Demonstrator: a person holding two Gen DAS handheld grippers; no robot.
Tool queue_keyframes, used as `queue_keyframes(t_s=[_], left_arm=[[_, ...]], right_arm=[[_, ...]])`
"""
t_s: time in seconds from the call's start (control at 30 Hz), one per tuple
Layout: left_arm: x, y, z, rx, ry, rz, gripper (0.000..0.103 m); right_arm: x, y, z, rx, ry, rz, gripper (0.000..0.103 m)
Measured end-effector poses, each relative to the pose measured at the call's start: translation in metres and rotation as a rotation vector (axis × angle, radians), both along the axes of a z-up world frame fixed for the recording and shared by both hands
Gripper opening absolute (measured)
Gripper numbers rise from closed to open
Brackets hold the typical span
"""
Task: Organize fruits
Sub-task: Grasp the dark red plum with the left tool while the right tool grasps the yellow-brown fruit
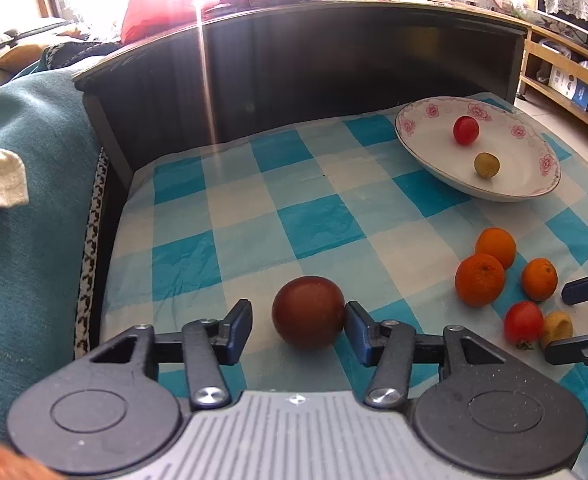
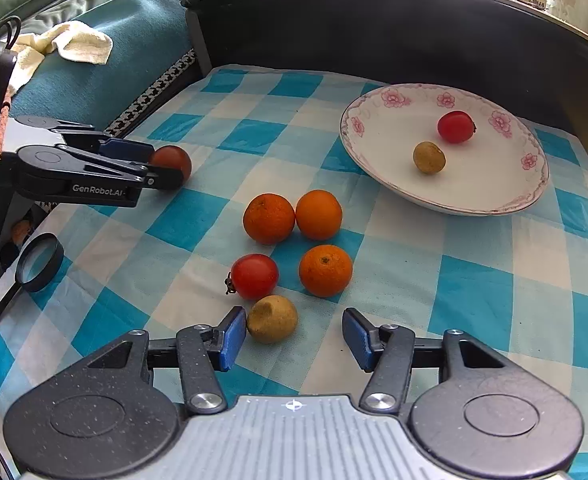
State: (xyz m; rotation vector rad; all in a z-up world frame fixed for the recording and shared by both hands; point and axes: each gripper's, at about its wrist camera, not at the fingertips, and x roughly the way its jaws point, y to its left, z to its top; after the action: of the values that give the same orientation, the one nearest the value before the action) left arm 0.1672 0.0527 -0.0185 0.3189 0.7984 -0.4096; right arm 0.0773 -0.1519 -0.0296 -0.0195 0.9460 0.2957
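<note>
Plate (image 2: 374, 152) holds tomato (image 2: 456, 127) and longan (image 2: 429, 157); both claws gape.

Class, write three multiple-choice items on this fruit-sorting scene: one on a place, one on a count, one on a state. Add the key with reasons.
1. Where does the magnifying glass lie?
A. In the plate
B. On the checked cloth
C. On the towel

2. How many oranges lie on the cloth?
A. Three
B. Two
C. Five

3. How is the left gripper?
A. Shut on an orange
B. Raised above the plate
C. Open, around the dark red fruit

Key: B, it lies on the cloth at the left edge of the right wrist view. A, orange, orange and orange. C, the dark red fruit sits between its fingers, with a gap on one side.
</note>
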Motion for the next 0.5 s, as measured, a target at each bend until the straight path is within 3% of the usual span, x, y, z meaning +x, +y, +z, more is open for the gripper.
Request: queue_keyframes(t_s=[0.3,0.4,0.5], left_arm=[[0.012,-0.013,-0.011,-0.007,0.019,-0.008,0.060],[0.016,-0.017,-0.011,-0.024,0.026,0.005,0.051],[0.016,-0.024,-0.011,0.011,0.016,0.009,0.049]], right_arm=[[0.000,0.000,0.000,0.003,-0.009,-0.002,0.050],[0.000,0.000,0.000,0.006,-0.009,-0.008,0.049],[0.000,-0.001,0.001,0.007,-0.011,-0.007,0.038]])
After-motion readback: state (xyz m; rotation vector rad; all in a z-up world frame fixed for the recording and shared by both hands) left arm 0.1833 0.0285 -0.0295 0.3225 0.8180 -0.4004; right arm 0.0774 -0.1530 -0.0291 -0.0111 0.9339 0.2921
